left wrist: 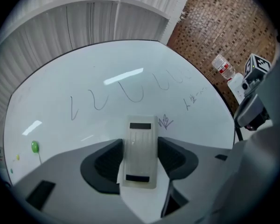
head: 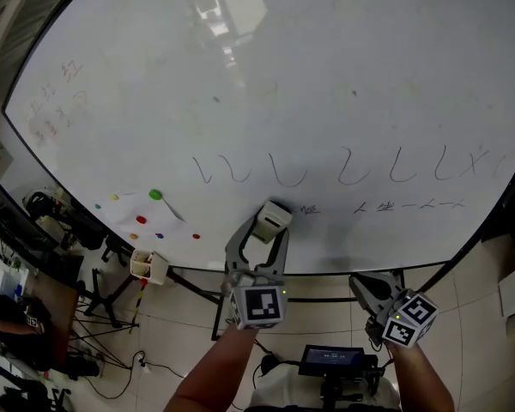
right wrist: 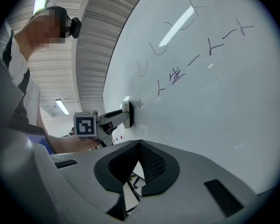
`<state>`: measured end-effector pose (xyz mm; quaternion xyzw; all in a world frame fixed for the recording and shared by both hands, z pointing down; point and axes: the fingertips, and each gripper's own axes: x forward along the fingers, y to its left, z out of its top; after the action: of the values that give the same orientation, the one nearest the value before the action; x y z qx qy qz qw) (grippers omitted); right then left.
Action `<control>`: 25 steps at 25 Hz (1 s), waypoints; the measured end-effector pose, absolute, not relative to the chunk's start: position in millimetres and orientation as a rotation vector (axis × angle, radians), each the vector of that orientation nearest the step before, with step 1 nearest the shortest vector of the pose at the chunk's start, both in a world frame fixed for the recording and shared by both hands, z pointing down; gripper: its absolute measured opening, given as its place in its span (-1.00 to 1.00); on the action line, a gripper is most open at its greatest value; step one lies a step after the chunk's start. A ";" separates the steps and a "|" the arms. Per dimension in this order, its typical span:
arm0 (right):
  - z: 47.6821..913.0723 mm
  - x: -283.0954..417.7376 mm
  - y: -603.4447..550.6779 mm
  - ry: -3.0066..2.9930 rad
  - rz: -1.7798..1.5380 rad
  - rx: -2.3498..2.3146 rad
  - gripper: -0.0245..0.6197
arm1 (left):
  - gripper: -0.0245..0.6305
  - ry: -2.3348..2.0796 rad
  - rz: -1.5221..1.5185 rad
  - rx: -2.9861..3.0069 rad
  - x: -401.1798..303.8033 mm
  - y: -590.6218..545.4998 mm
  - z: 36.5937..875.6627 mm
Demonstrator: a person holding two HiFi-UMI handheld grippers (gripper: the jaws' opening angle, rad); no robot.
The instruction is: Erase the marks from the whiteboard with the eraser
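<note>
Looking down from the head view, a whiteboard (head: 283,75) fills the upper frame. The left gripper (head: 268,228) is clamped on a pale block eraser (head: 273,216) near the board's lower edge. A small scribble (head: 310,209) sits just to the eraser's right. A low row of writing (head: 408,205) runs further right, and a line of looped marks (head: 343,170) lies above. The right gripper (head: 366,288) hangs below the board's edge, well apart from any mark.

Seen from the left gripper view, both jaws press the eraser's (left wrist: 140,155) long sides. Its long axis runs straight ahead along the jaws, toward the board. The scribble (left wrist: 165,121) is just right of its far end; the loops (left wrist: 130,92) are higher up.

Seen from the right gripper view, that gripper's (right wrist: 139,146) jaws are closed on nothing. Further along the board, the eraser (right wrist: 126,111) looks flat against the surface, with the scribble (right wrist: 140,103) just beside it.

The next stroke likely goes sideways to the right, and the left hand is the nearer.
</note>
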<state>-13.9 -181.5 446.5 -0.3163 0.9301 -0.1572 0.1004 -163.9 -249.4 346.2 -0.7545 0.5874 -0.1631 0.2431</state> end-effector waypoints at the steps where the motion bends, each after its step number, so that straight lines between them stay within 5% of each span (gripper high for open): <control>1: 446.2 -14.8 -181.3 2.749 -0.465 -0.932 -0.88 | -0.10 1.610 -0.469 -2.078 -164.4 -249.4 356.0; 11: 441.9 -8.9 -184.2 2.748 -0.449 -0.944 -0.88 | -0.11 1.623 -0.263 -2.065 -170.0 -247.3 322.9; 25: 444.6 -13.0 -188.5 2.762 -0.467 -0.919 -0.88 | -0.11 1.528 -0.480 -2.162 -129.6 -246.7 372.2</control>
<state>-13.0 -188.5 444.6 -0.3104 0.9325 -0.1577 0.0963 -129.6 -246.7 372.2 -0.7833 0.5535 -0.1737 0.2234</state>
